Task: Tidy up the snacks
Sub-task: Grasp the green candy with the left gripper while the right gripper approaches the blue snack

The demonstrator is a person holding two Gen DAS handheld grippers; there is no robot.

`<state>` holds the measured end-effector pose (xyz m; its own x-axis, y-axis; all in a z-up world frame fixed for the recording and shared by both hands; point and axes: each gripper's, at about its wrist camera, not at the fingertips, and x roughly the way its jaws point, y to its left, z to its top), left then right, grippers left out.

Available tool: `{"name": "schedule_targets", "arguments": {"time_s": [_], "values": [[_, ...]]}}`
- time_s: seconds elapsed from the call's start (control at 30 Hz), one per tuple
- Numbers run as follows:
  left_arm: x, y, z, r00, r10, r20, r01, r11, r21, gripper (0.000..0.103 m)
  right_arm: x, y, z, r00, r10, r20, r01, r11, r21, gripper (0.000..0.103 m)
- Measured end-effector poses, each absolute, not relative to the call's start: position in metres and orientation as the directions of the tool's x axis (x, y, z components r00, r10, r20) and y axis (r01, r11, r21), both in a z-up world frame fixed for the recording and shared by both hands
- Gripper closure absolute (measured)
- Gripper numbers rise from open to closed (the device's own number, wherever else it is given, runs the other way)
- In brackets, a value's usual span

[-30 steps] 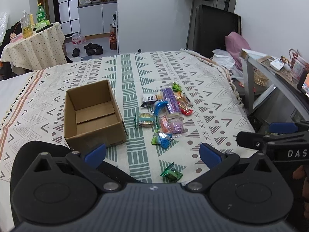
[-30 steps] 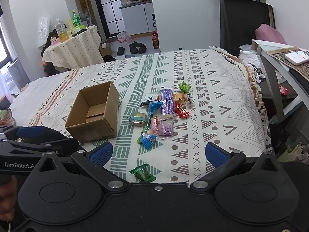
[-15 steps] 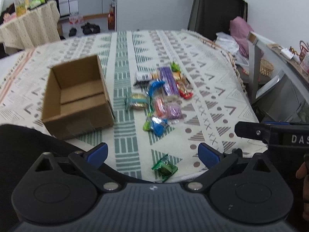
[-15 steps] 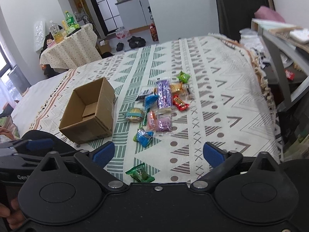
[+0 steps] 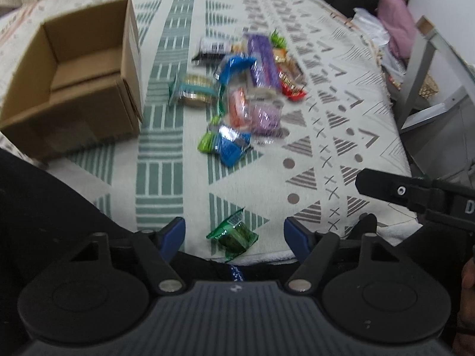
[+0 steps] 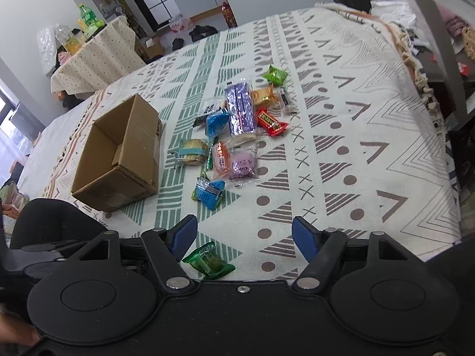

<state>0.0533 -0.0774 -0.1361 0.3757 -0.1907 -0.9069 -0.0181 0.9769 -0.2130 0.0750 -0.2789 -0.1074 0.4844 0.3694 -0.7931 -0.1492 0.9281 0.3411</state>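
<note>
An open, empty cardboard box [image 5: 80,77] [image 6: 118,154] stands on the patterned bedspread, left of a scatter of wrapped snacks: a purple bar [image 6: 240,109], a red candy [image 6: 271,121], a blue packet [image 5: 231,145] [image 6: 209,192] and others. A dark green packet [image 5: 234,234] [image 6: 209,261] lies alone near the bed's front edge. My left gripper [image 5: 234,235] is open, its blue pads either side of the green packet. My right gripper [image 6: 245,237] is open and empty, the green packet just below its left pad.
The bedspread [image 6: 356,136] ends in a fringed edge on the right, with a grey metal stand [image 5: 421,68] and clutter beyond. A small cloth-covered table with bottles [image 6: 89,50] stands at the back left. The right gripper's body [image 5: 415,195] shows in the left view.
Both grippers have tilted down and moved forward toward the bed. The green packet now sits between the left gripper's pads. Snacks and box have not moved.
</note>
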Motion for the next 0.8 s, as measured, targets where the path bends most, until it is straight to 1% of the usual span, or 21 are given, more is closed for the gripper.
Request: {"name": "schedule_targets", "arguments": {"time_s": [0.27, 0.6, 0.7, 0.73, 0.77, 0.8], "values": [[0.073, -0.082, -0.167, 0.299, -0.205, -0.932, -0.047, 0.972, -0.229, 0.035, 0.097, -0.276, -0.125, 0.432, 0.400, -0.808, -0.141, 0.915, 0.377, 0.041], [0.091, -0.084, -0.202, 0.209, -0.200, -0.957, -0.070, 0.973, -0.219, 0.036, 0.117, -0.271, -0.147, 0.383, 0.416, -0.825, -0.123, 0.908, 0.401, 0.041], [0.094, -0.084, -0.211, 0.180, -0.204, -0.962, -0.086, 0.971, -0.222, 0.050, 0.121, -0.266, -0.155, 0.363, 0.421, -0.831, -0.126, 0.906, 0.404, 0.041], [0.095, -0.083, -0.215, 0.163, -0.207, -0.965, -0.091, 0.970, -0.224, 0.057, 0.123, -0.263, -0.157, 0.357, 0.422, -0.834, -0.128, 0.906, 0.404, 0.041], [0.096, -0.081, -0.219, 0.151, -0.218, -0.964, -0.100, 0.967, -0.234, 0.062, 0.124, -0.261, -0.159, 0.350, 0.424, -0.835, -0.130, 0.905, 0.404, 0.041], [0.096, -0.079, -0.222, 0.150, -0.225, -0.963, -0.109, 0.964, -0.242, 0.063, 0.126, -0.259, -0.162, 0.346, 0.424, -0.837, -0.132, 0.905, 0.404, 0.041]]}}
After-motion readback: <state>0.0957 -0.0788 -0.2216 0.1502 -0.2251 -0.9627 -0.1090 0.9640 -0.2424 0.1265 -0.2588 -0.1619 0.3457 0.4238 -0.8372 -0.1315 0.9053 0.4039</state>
